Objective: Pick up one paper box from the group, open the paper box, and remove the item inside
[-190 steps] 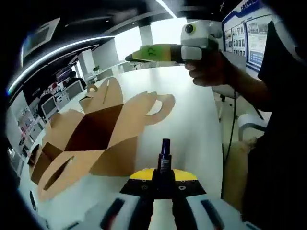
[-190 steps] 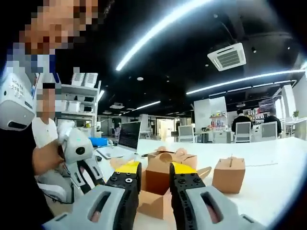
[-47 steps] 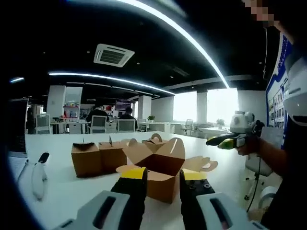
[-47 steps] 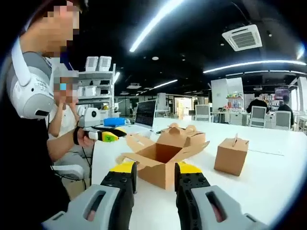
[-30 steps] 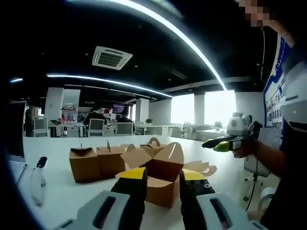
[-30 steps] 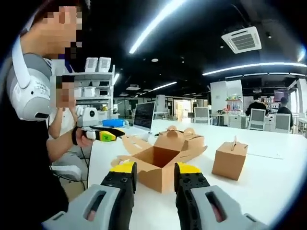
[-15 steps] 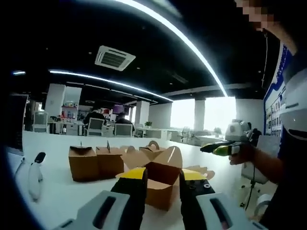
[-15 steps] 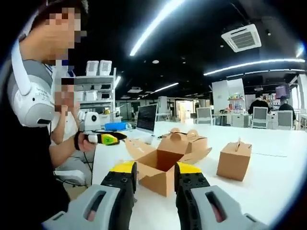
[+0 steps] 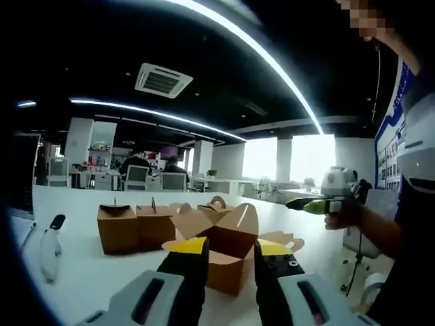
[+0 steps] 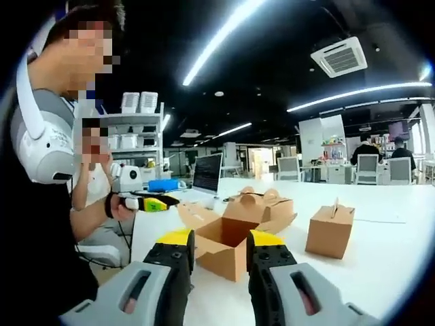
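Sitting open on the white table [image 10: 380,265], a brown box [image 10: 228,246] rests just beyond both grippers.
Left gripper [image 9: 228,252] and right gripper [image 10: 214,243] have jaws parted, holding nothing; closed boxes [image 9: 132,227] stand nearby.

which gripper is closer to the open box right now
Hard to call. The left gripper and right gripper are both held off the open box, pointing at it from opposite sides, at much the same distance.
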Demonstrator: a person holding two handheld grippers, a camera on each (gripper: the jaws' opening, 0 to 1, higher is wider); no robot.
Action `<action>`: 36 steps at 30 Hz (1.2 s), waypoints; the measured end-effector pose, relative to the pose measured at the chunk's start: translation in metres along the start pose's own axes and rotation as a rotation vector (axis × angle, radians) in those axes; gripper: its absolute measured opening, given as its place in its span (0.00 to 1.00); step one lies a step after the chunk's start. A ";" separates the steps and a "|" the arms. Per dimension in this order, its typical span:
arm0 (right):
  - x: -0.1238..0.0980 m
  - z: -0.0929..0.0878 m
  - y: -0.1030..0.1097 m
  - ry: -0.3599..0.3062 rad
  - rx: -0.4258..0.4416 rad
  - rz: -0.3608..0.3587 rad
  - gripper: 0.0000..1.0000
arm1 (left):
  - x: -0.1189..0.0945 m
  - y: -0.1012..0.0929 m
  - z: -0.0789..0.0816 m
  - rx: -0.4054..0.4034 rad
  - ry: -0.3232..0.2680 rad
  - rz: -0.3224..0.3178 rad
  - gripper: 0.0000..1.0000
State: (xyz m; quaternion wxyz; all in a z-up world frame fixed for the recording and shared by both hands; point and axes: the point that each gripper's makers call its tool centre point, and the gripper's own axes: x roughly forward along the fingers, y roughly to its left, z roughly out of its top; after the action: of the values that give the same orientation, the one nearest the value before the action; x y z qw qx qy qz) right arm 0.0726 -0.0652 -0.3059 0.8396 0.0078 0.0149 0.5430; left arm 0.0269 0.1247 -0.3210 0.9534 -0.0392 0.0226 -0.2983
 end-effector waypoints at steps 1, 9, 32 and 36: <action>0.000 -0.001 0.000 0.003 -0.002 -0.001 0.31 | 0.000 0.000 0.001 0.002 -0.003 -0.001 0.29; 0.000 -0.002 -0.001 -0.002 0.002 -0.010 0.31 | 0.001 0.001 0.002 0.007 -0.004 0.006 0.29; -0.005 -0.007 -0.004 0.000 0.018 -0.004 0.31 | 0.002 -0.005 0.000 0.016 0.007 0.008 0.29; -0.002 -0.008 -0.003 0.005 0.014 -0.002 0.31 | 0.001 -0.001 -0.001 0.029 0.015 0.028 0.29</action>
State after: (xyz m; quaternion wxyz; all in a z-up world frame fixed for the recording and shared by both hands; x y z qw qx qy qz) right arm 0.0746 -0.0685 -0.3137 0.8400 0.0122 0.0209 0.5420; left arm 0.0274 0.1236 -0.3219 0.9578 -0.0227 0.0257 -0.2854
